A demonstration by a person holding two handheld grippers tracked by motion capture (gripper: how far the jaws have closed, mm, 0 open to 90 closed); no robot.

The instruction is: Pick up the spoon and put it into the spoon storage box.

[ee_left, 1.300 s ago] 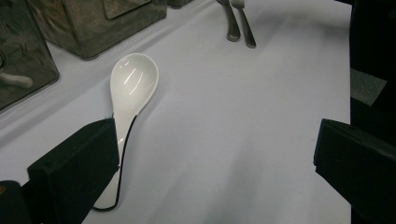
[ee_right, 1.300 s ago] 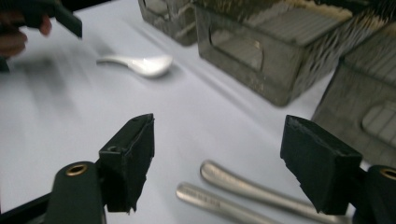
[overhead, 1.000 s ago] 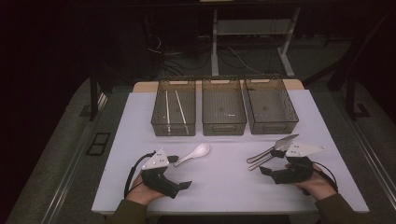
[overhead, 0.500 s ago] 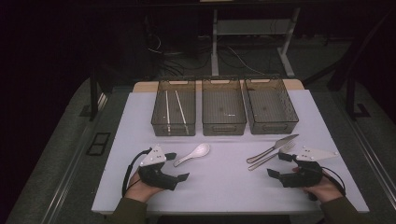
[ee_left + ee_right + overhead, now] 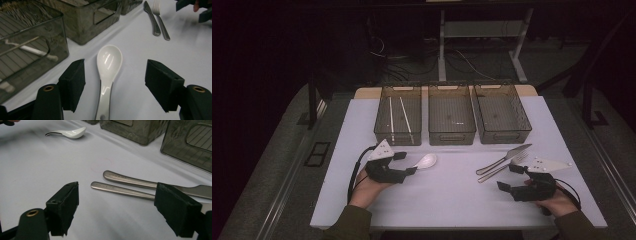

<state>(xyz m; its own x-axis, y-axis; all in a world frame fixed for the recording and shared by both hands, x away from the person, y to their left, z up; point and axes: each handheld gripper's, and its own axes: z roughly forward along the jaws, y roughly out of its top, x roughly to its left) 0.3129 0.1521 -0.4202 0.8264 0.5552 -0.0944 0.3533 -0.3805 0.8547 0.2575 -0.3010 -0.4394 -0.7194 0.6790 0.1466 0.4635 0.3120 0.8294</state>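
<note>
A white ceramic spoon lies on the white table, bowl toward the bins. My left gripper reaches over its handle end. In the left gripper view the spoon runs between the two black pads, with a gap on each side. The jaws have just been closing, and the left gripper is still open around the handle. My right gripper stands open near the front right, nothing between its fingers. Just ahead of the right gripper lie the handles of a steel knife and fork.
Three smoky clear bins stand in a row at the back: the left bin holds two white chopsticks, the middle bin and right bin look empty. The knife and fork lie side by side right of centre.
My left gripper has slid right toward the spoon and its jaws have narrowed around the handle. The right hand has hardly moved.
</note>
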